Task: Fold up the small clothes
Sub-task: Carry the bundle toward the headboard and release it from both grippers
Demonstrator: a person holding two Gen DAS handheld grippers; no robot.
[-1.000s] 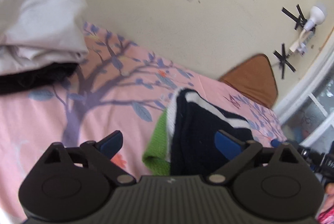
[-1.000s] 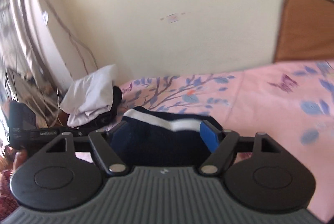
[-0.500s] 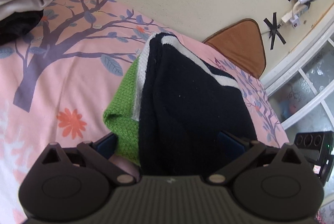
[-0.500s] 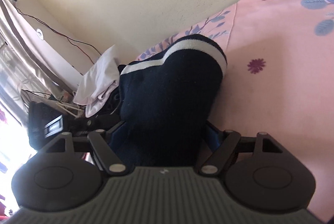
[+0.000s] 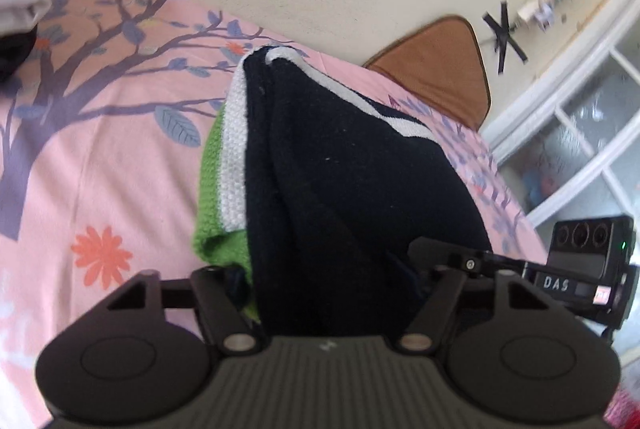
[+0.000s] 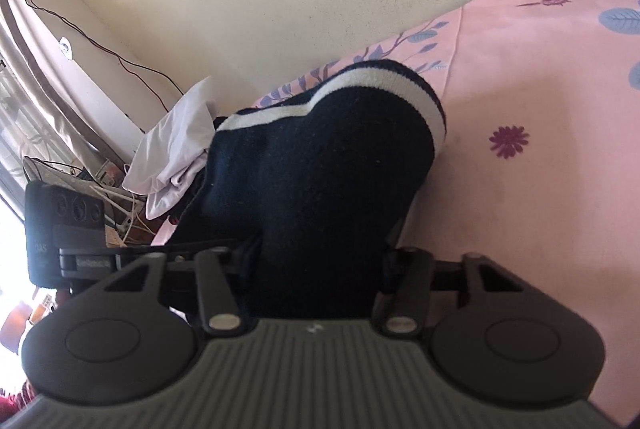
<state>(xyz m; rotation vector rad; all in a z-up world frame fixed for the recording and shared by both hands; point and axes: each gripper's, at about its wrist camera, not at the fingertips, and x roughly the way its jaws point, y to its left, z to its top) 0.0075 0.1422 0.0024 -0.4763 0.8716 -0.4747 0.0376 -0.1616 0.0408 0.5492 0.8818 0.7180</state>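
Found the left gripper (image 5: 328,277) drawn in to a middling gap, clamped on a thick bunch of the navy knit garment (image 5: 352,169). Saw cloth filling the whole space between the jaws, with the pads buried in the folds and mostly hidden. Noted the same on the other side: the right gripper (image 6: 316,257) narrowed about as far, pinching the near edge of that garment, fabric packed between both linkages.

Traced the garment from the two grips away toward the wall, lying humped on the pink floral bed sheet (image 5: 100,169), its white stripe (image 6: 360,89) curving round the far end. Spotted a green knit piece (image 5: 210,189) tucked under the left flank of the navy cloth, edged by a white knit band, touching the sheet. Could not tell whether green and navy belonged to one garment or two.

Made out the right tool's camera block at the right edge of the left wrist view, just beside the garment, and the left tool's block likewise at the left edge of the right wrist view.

Registered a white cloth pile (image 6: 176,137) at the head of the bed near the wall, a brown cushion (image 5: 436,69) at the opposite corner, and a window frame (image 5: 580,133) beyond it.
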